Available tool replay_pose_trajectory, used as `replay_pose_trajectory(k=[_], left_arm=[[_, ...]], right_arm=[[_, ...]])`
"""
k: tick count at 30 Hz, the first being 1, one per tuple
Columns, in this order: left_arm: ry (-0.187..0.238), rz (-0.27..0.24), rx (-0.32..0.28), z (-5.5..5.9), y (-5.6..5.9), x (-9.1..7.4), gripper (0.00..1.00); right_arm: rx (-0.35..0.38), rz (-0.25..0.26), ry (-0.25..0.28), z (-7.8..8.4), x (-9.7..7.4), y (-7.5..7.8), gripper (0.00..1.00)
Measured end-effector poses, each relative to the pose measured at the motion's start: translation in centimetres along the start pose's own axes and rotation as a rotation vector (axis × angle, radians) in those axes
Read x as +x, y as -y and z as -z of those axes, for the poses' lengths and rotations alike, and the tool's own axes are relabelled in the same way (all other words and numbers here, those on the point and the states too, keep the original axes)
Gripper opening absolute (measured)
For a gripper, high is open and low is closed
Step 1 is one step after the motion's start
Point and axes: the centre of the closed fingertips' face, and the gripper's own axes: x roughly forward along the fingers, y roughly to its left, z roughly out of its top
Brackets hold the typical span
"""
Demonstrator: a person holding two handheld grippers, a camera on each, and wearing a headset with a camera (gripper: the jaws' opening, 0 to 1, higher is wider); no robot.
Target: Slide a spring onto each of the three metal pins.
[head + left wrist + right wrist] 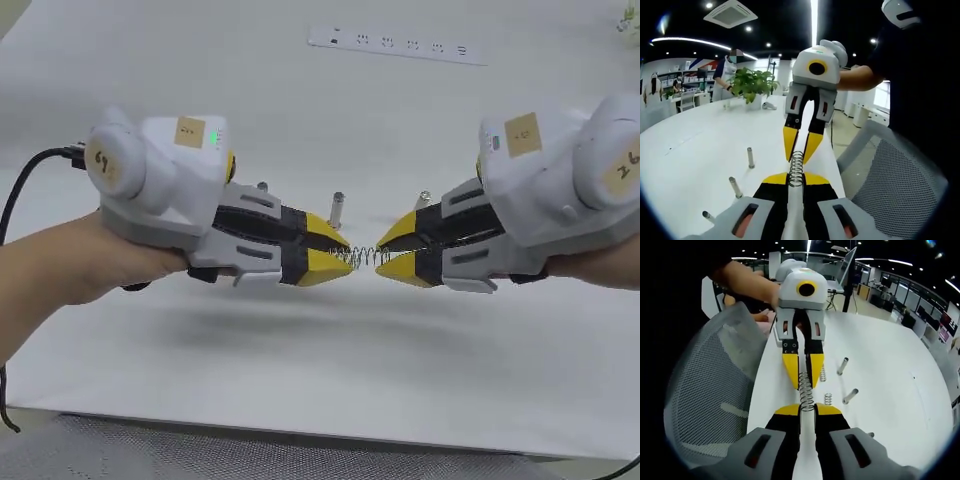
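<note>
Spring [364, 257] is held in mid-air above the desk [300, 380], one end clamped by the closed fingers of the left gripper [345, 255], the other by those of the right gripper [382, 255]. Behind it, three metal pins [337, 208] are seen upright.

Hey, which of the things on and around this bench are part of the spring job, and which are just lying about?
In the job: spring held between the left gripper and right gripper; loose springs; metal pins.
Lying about: power strip; potted plant; mesh chair.
</note>
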Motion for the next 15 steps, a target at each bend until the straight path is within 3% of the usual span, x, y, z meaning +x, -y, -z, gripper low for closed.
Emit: replay_pose_trajectory(k=[4, 15], left_arm=[[-0.007, -0.002, 0.008, 0.1, 0.0, 0.0, 0.02], [-0.022, -0.007, 0.023, 0.3, 0.1, 0.2, 0.02]], right_arm=[[-0.014, -0.003, 0.006, -0.2, 0.0, 0.2, 0.07], [-0.022, -0.017, 0.09, -2.9, -0.9, -0.1, 0.07]])
